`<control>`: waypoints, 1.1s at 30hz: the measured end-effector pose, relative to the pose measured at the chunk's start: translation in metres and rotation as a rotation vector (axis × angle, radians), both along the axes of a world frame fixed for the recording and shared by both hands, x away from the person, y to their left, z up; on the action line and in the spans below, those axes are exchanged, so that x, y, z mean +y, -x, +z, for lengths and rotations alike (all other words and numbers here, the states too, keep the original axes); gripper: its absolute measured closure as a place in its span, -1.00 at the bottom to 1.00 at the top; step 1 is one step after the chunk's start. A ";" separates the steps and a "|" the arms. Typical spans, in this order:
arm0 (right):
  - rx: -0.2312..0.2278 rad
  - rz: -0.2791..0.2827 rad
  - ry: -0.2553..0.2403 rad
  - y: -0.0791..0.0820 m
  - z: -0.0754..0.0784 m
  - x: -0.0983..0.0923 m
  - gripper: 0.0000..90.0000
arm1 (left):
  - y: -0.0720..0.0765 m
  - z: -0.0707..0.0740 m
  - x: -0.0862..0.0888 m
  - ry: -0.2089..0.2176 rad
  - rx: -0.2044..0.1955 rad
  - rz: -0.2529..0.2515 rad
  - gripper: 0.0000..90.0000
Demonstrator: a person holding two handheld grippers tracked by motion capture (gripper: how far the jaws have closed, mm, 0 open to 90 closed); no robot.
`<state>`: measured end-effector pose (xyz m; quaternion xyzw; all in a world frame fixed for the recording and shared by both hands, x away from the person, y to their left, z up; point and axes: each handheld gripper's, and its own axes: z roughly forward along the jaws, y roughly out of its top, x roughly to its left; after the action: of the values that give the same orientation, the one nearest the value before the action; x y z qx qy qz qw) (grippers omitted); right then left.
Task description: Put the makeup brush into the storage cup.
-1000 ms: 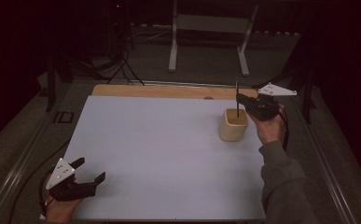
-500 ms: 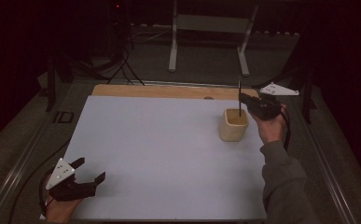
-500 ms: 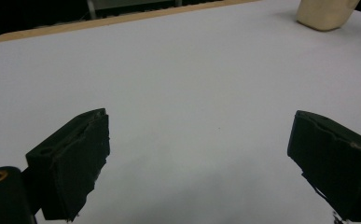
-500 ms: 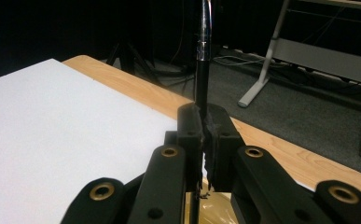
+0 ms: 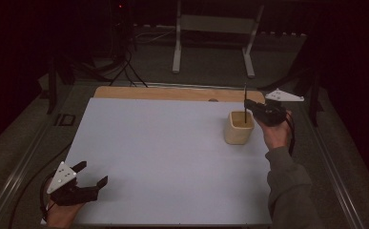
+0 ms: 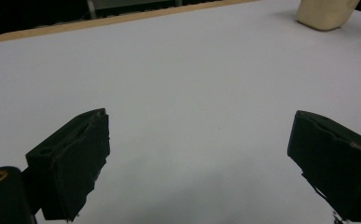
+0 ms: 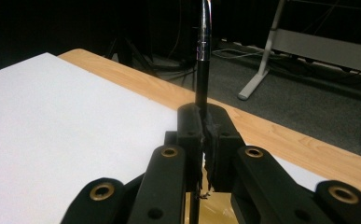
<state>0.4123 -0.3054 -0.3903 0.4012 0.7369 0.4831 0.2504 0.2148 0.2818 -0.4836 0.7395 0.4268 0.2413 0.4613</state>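
Note:
A cream cup [image 5: 239, 127] stands on the white sheet [image 5: 172, 157] at the right, and its base shows at the top right of the left gripper view [image 6: 326, 13]. My right gripper [image 5: 247, 108] hangs over the cup's rim, shut on a thin black pen [image 5: 245, 102] held upright with its lower end inside the cup. In the right gripper view the pen [image 7: 202, 51] rises between the closed jaws [image 7: 204, 126]. My left gripper [image 5: 91, 174] rests at the sheet's near left corner, open, with nothing between its pads [image 6: 78, 158].
A wooden board [image 5: 168, 93] edges the sheet at the far side. Metal rails run along both sides of the table. A stand with white legs [image 5: 177, 43] is on the dark floor beyond, along with cables.
The right gripper has lowered slightly with the pen over the cup. The left gripper has stayed still.

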 end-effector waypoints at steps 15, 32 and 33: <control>0.035 0.003 0.002 0.002 -0.015 -0.003 0.90 | 0.000 0.000 0.000 0.001 0.001 0.001 -0.85; 0.051 0.023 0.029 0.007 -0.023 -0.002 0.90 | 0.000 0.000 0.000 0.001 0.000 0.001 -0.85; 0.056 0.032 0.028 0.006 -0.023 -0.002 0.78 | 0.000 0.000 0.000 0.000 0.000 0.001 -0.85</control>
<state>0.4060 -0.3079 -0.4135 0.3994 0.7566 0.4651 0.2275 0.2146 0.2815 -0.4835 0.7394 0.4270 0.2414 0.4612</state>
